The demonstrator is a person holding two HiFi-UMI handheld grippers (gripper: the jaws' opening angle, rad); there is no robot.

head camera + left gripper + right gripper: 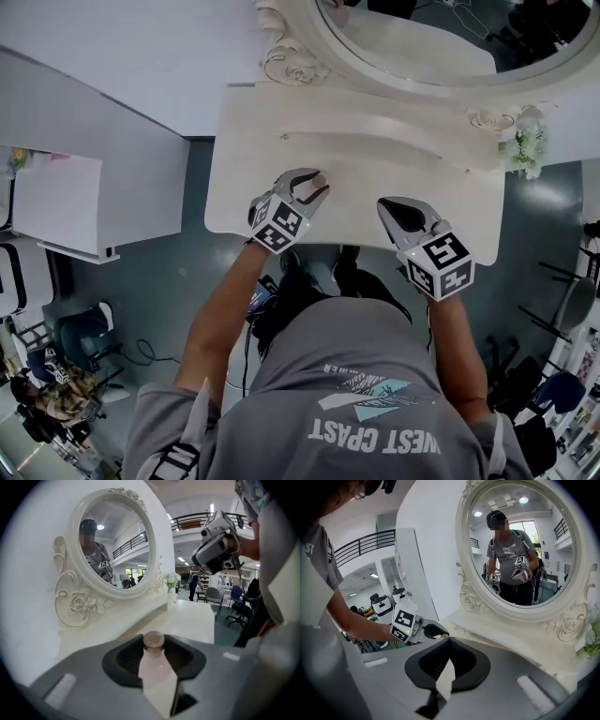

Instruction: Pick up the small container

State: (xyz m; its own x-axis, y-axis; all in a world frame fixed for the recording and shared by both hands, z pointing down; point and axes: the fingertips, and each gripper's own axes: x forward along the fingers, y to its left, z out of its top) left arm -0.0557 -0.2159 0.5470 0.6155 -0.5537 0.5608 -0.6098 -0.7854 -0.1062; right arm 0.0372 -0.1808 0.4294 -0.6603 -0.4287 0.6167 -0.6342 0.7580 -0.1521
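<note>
A small pale pink container (154, 670) with a round brownish cap stands upright between the jaws of my left gripper (153, 643), and the pads press on its sides. In the head view, my left gripper (315, 186) is over the front left part of the white dressing table (239, 187), with only a bit of the container showing at its tips. My right gripper (387, 208) hovers at the table's front edge, to the right. Its jaws meet at the tip with nothing between them (449, 637). My left gripper (433, 631) also shows low at the left of the right gripper view.
An ornate white oval mirror (422, 42) rises at the back of the table, with carved roses on its frame (79, 604). A small bunch of white flowers (527, 150) stands at the back right corner. A white counter (84, 178) lies to the left.
</note>
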